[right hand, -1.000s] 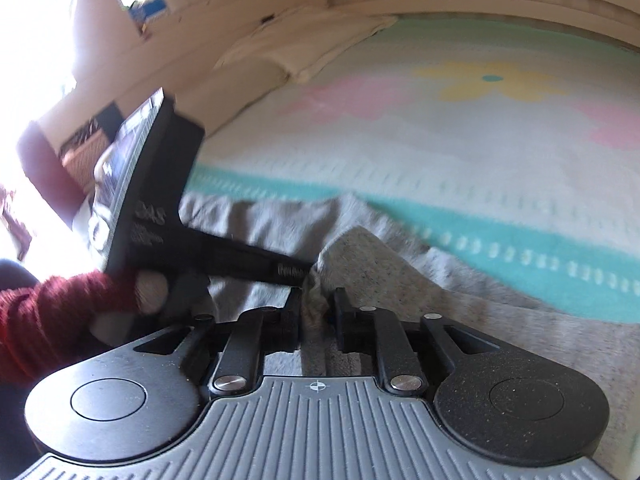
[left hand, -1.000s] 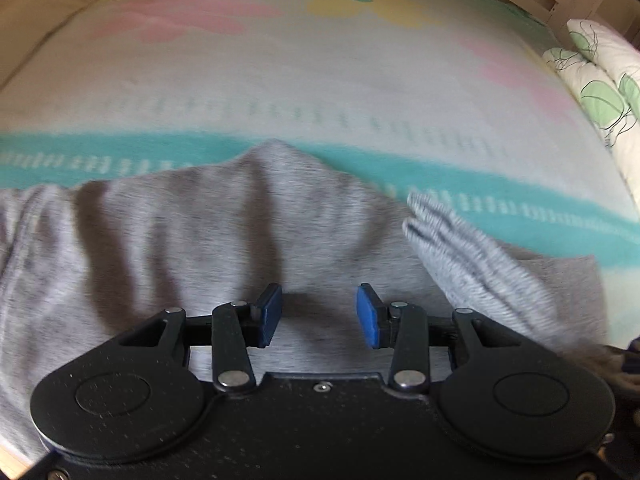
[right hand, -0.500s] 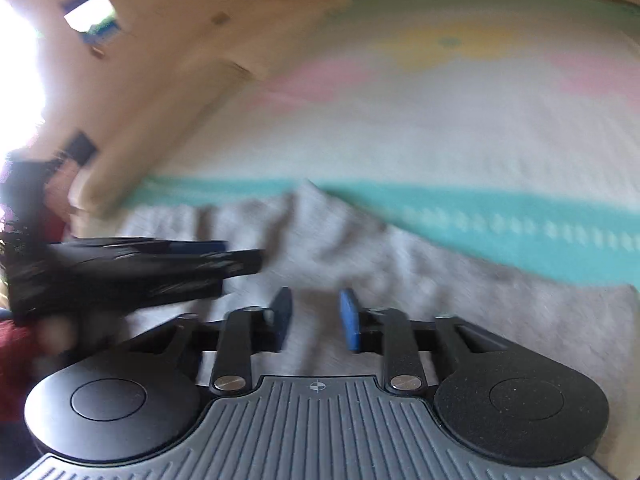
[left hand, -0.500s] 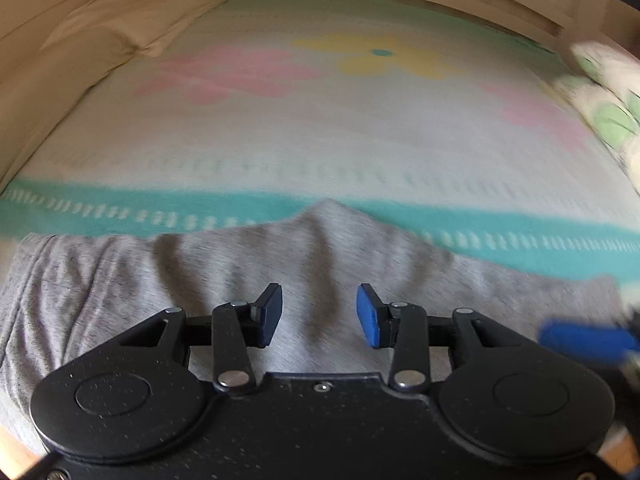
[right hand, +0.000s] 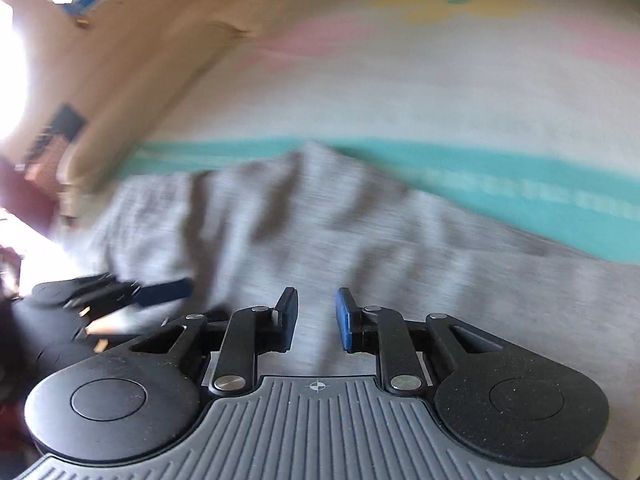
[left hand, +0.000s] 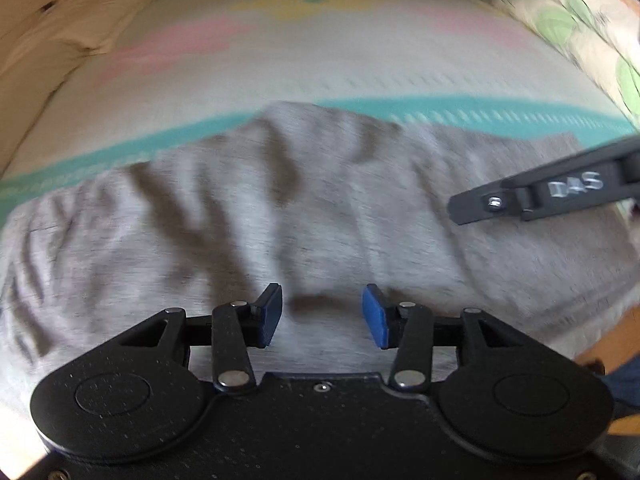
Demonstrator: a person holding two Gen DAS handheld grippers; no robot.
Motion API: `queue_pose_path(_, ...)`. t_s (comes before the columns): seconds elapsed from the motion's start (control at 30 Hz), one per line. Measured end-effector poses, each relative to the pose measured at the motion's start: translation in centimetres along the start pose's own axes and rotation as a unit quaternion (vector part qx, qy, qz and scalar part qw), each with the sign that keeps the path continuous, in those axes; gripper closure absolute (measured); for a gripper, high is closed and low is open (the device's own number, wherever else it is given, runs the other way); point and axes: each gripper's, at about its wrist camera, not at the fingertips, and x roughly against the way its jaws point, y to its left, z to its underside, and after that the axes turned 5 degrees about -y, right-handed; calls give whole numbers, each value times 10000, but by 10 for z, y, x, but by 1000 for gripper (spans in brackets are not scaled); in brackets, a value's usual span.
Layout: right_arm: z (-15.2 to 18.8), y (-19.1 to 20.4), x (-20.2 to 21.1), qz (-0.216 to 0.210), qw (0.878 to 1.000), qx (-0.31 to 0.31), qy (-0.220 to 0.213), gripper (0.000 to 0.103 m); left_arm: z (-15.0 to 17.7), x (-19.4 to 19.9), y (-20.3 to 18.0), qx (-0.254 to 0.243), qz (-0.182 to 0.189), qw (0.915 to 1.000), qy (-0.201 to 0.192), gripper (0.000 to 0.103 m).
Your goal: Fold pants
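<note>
Left wrist view: the left gripper (left hand: 322,316) has its blue-padded fingers (left hand: 374,316) spread apart with nothing between them, poised over the grey knit pants (left hand: 280,216). The pants lie across the near part of the bed, on a pale blanket with a teal stripe and pink and yellow flowers (left hand: 320,52); the cloth is creased, with dark folds running through its left half. The right gripper (left hand: 560,192) enters from the right edge above the pants' right end. A leaf-print pillow (left hand: 580,20) sits at the far right. Right wrist view: the right gripper (right hand: 316,316) likewise shows its fingers parted and empty above the grey cloth (right hand: 360,240), with the left gripper (right hand: 120,292) low at the left. Both views are motion-blurred.
</note>
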Motion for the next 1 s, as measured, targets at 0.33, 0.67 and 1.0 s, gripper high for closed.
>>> queue_pose_path(0.33,6,26,-54,27,9959,56,903,93,-9,35,140,1914,-953,9755,-524,39)
queue_pose_path(0.67,5,19,-48,-14,9960,-9,893,93,33,43,225,3460,-1556,9249,-275,24)
queue_pose_path(1.0,1,18,-62,-49,9959,-61,897,93,49,10,230,4277,-939,8990,97,11)
